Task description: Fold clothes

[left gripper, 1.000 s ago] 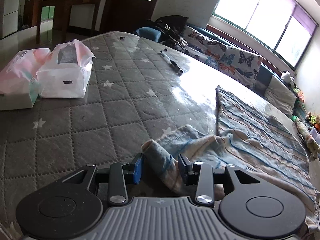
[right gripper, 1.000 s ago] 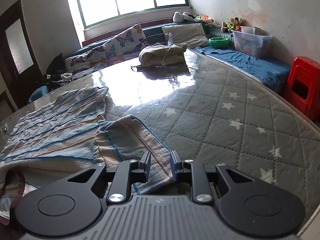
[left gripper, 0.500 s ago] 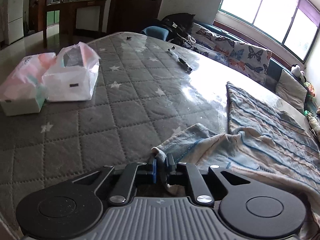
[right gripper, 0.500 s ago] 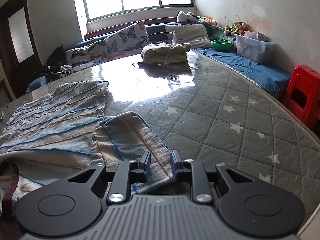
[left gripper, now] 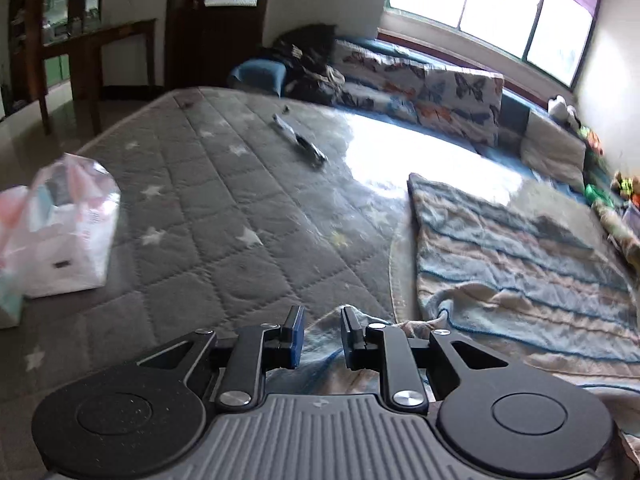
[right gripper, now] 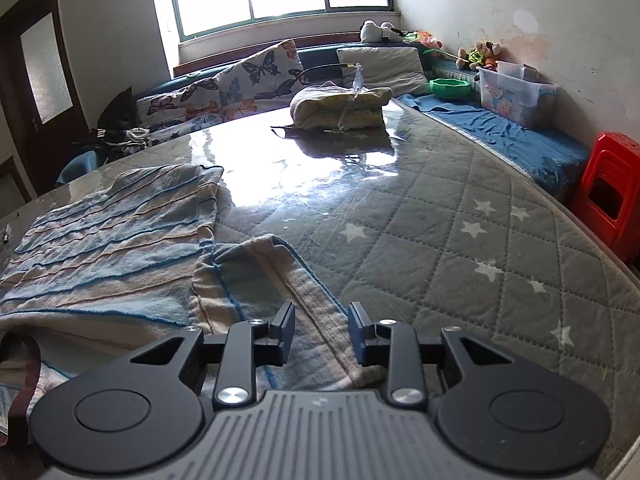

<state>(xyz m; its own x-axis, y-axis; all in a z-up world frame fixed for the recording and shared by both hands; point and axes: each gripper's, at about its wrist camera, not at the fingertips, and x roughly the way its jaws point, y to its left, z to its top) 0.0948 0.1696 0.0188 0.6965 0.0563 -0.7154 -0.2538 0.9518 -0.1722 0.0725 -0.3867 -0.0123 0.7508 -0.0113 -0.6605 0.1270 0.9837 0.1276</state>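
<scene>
The striped garment point(left gripper: 520, 248) lies spread on the mattress point(left gripper: 224, 216). Both grippers, left point(left gripper: 321, 334) and right point(right gripper: 321, 330), have just been opening; its sleeve lies between their parted jaws, apparently unpinched.

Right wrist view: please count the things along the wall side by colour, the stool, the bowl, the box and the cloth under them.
Red: 1, the stool
Green: 1, the bowl
Clear: 1, the box
Blue: 1, the cloth
Total: 4
</scene>
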